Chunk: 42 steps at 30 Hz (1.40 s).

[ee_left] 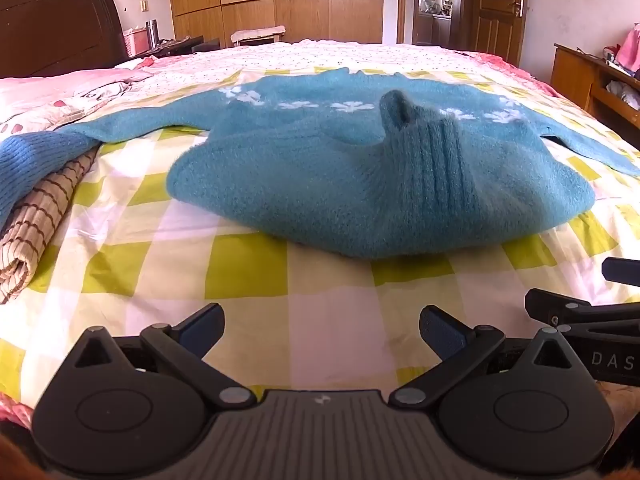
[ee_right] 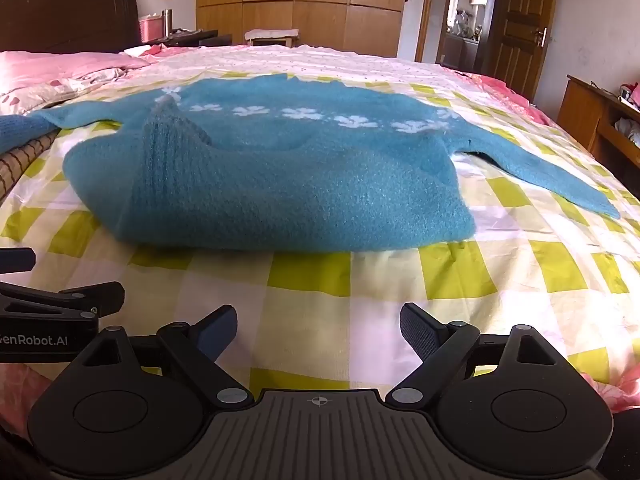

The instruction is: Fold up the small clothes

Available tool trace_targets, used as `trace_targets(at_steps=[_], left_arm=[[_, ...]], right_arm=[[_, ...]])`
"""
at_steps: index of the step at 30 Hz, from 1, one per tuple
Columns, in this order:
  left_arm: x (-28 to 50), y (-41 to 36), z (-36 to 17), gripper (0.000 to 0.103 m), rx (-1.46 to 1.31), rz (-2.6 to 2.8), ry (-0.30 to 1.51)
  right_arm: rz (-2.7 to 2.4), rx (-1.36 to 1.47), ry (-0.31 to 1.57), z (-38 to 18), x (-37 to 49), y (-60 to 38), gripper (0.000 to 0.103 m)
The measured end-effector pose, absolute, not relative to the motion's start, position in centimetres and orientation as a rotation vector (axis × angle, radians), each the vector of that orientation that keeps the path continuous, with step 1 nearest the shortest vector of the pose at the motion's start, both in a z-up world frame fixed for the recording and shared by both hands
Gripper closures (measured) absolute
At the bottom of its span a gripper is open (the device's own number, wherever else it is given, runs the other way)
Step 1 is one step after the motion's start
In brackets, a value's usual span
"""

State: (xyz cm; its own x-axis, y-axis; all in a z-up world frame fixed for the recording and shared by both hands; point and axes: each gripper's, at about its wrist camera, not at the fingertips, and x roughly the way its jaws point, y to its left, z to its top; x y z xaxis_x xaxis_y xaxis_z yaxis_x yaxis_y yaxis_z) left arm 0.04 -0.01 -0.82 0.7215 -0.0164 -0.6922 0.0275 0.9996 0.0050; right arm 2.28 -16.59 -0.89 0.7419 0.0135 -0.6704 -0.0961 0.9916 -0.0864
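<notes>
Lettering on the gripper bodies

"DAS" is read on the right gripper (ee_left: 612,360); "enRobot.AI" is printed on the left gripper (ee_right: 36,340).

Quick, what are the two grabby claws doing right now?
Left gripper: open, holding nothing.
Right gripper: open, holding nothing.

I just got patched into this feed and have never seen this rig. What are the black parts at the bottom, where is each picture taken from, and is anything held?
Each picture comes from a fisheye camera mounted on a hand-held claw, looking forward along its two fingers. The black parts at the bottom are those claws: the left claw in the left wrist view, the right claw in the right wrist view. Both are open and hold nothing. Ahead, on the checked bedsheet, lies a teal sweater with white flowers, its hem folded up and sleeves spread. At the left lies a folded striped cloth.
</notes>
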Motion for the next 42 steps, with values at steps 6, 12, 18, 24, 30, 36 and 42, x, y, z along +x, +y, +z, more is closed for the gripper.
trace_targets(at_steps=[6,12,18,24,30,36,42], left_arm=[[-0.27,-0.19,-0.72,0.0,0.023,-0.029,0.759],[-0.27,-0.12,-0.55,0.0,0.017,-0.03,0.759],[-0.28,-0.12,-0.46,0.0,0.015,-0.033,0.757],[-0.38,-0.23,-0.31,0.0,0.022,-0.04,0.748],[-0.44,-0.25,-0.26,0.0,0.021,-0.043,0.746],[-0.44,-0.35,-0.27,0.0,0.022,-0.051,0.747],[-0.61,-0.43,-0.14,0.0,0.028,-0.058,0.742]], right_arm=[[0.06,-0.117,0.732,-1.28,2.38,-16.79,0.014],[0.067,-0.118,0.733,-1.27,2.24,-16.53,0.014],[0.068,-0.122,0.734,-1.14,2.23,-16.5,0.014],[0.071,-0.123,0.73,-1.14,2.15,-16.47,0.014],[0.074,-0.123,0.731,-1.11,2.12,-16.42,0.016],[0.078,-0.117,0.734,-1.04,2.11,-16.46,0.018],[0.084,-0.112,0.733,-1.02,2.07,-16.44,0.021]])
